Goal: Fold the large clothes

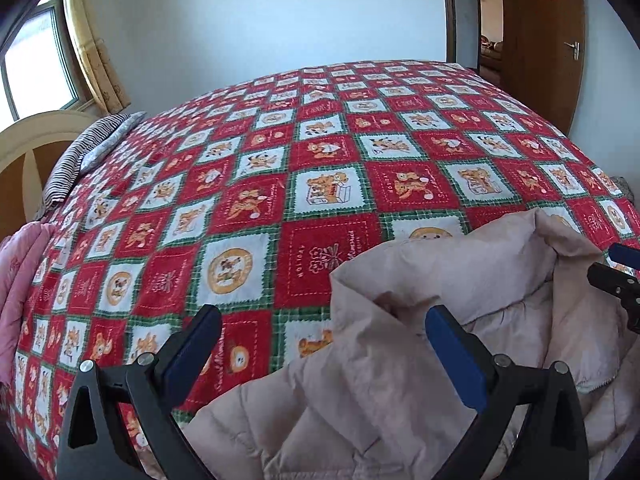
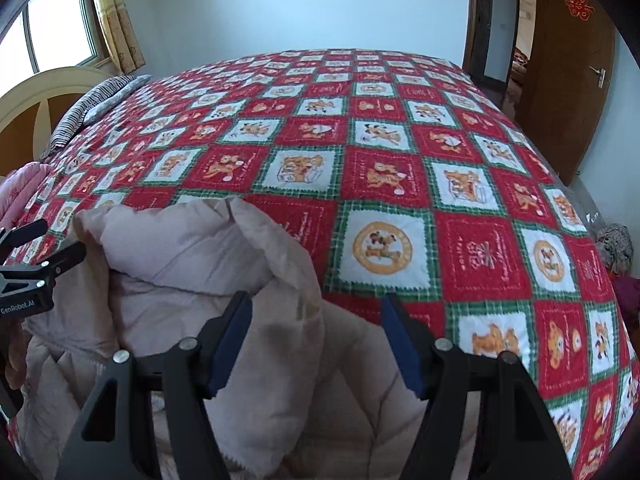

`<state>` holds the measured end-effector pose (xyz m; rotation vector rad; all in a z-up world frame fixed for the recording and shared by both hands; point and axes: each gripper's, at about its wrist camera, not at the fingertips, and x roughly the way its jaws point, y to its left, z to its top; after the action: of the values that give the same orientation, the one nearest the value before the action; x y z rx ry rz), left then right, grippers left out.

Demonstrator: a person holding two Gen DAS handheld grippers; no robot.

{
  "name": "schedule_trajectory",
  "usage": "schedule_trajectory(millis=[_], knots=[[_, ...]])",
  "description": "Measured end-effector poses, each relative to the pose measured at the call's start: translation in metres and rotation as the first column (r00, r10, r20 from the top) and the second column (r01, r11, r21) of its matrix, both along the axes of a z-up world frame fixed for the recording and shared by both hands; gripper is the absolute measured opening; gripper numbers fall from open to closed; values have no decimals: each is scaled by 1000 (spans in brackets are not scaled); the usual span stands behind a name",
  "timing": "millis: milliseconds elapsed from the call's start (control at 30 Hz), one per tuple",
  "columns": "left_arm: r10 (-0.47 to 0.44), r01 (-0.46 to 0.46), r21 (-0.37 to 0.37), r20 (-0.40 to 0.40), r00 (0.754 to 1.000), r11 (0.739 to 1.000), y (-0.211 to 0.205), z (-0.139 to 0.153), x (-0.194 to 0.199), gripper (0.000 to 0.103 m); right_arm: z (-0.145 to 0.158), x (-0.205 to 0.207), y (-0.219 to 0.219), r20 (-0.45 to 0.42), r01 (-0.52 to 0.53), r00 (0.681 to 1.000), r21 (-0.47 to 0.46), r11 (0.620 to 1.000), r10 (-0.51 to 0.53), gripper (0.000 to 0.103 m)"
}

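Observation:
A pale beige padded coat [image 1: 420,320] lies bunched at the near edge of the bed, its collar standing up. It also shows in the right wrist view [image 2: 208,280]. My left gripper [image 1: 324,320] is open, its right finger over the coat's left shoulder, its left finger over the bedspread. My right gripper [image 2: 316,316] is open with a fold of the coat's right shoulder lying between its fingers. Each gripper shows at the edge of the other's view: the right gripper [image 1: 618,276] at far right, the left gripper [image 2: 36,256] at far left.
The bed is covered by a red, white and green checked bedspread [image 1: 320,152] with cartoon prints. A striped pillow [image 1: 80,152] lies by the headboard [image 1: 28,152] at left. A pink garment [image 1: 20,276] hangs at the left edge. A wooden door [image 1: 540,40] stands at right.

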<state>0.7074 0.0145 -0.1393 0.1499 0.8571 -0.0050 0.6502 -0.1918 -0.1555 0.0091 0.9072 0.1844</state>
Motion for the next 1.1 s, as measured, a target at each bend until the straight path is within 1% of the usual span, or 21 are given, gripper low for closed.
schedule_trajectory(millis=[33,67,100,133,167,233,300,433,533,633,700,767,800,833,867,900,933,967,1000,1033,1100], knots=[[-7,7,-4,0,1000,1000,-2,-2,3,97,-3,5,3,-13,-16,1000,-7,1000,16,64],[-25,25,-7,4,1000,1000,-5,-4,4,72,-6,11,7,-29,-40,999,-15,999,39,44],[-50,50,-10,-8,999,999,-9,-6,5,57,-9,14,12,-47,-58,997,-39,998,56,30],[-80,80,-20,-31,996,997,-11,-8,6,32,-10,13,15,-44,-62,997,-76,995,59,14],[-100,100,-20,-38,994,995,-13,-8,4,17,-8,8,16,-23,-70,997,-102,992,68,12],[-121,121,38,-7,993,992,-16,-3,-5,8,-1,-3,14,9,-86,996,-102,991,87,8],[-152,149,77,33,988,986,-15,5,-19,5,9,-19,9,53,-88,994,-111,990,95,7],[-172,166,78,72,982,983,-1,13,-50,2,15,-55,-4,105,-95,989,-130,987,109,4],[-182,177,90,51,982,980,7,1,-70,1,0,-69,-12,78,-98,991,-147,984,110,2],[-177,174,116,18,984,978,14,-18,-83,1,-20,-75,-16,19,-95,995,-166,981,100,1],[-175,173,118,3,985,978,17,-27,-86,1,-25,-79,-21,13,-85,996,-162,983,88,1],[-174,172,122,3,985,977,16,-31,-86,1,-19,-80,-21,36,-102,993,-154,983,109,1],[-171,169,123,7,985,978,15,-31,-84,1,-12,-82,-21,63,-100,992,-160,982,111,5],[-168,166,117,10,986,979,16,-30,-82,1,-8,-82,-20,81,-99,990,-166,981,113,33],[-164,162,112,11,986,980,16,-29,-81,1,-4,-81,-18,91,-108,988,-164,981,124,83],[-159,157,108,13,987,982,17,-29,-80,1,2,-81,-16,121,-106,984,-164,981,127,100],[-154,152,105,15,988,983,19,-29,-78,1,9,-83,-14,187,-98,974,-166,981,129,102],[-151,149,98,13,989,984,20,-29,-77,1,12,-79,-8,206,-103,968,-196,975,144,102],[-147,146,92,9,989,985,22,-30,-76,1,12,-71,-1,193,-114,968,-229,967,160,100],[-143,142,88,8,990,986,23,-31,-74,1,13,-64,5,191,-124,966,-239,963,172,94],[-136,135,77,7,991,988,26,-33,-73,1,11,-47,14,167,-146,967,-249,958,191,94]])
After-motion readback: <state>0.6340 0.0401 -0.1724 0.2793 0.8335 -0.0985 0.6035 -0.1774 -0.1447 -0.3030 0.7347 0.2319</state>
